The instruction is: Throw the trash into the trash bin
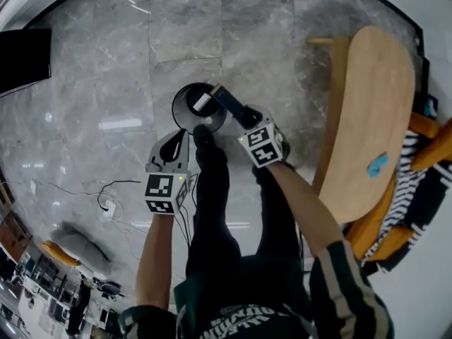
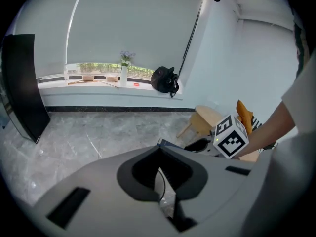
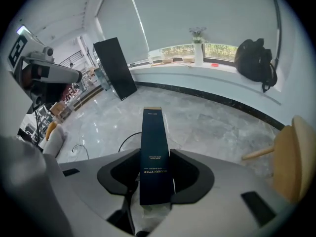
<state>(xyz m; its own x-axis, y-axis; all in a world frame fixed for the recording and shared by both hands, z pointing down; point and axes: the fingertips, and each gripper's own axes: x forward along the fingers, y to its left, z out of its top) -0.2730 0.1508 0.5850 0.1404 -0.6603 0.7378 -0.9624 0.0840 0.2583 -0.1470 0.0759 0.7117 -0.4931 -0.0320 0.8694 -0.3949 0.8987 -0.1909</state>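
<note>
Right tool pinching the long dark blue carton over the trash bin — angled, so it may clip the rim and drop outside. Left tool pressed together, empty.

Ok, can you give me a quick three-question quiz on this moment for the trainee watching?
1. True or false: the right gripper is shut on a long dark navy cardboard box.
2. In the head view, the box's far end is over: A) the round black trash bin; B) the round wooden table; C) the bare grey marble floor.
3. Fill in: the left gripper, jaws together, holds ____.

Key: 1 true; 2 A; 3 nothing.
</note>
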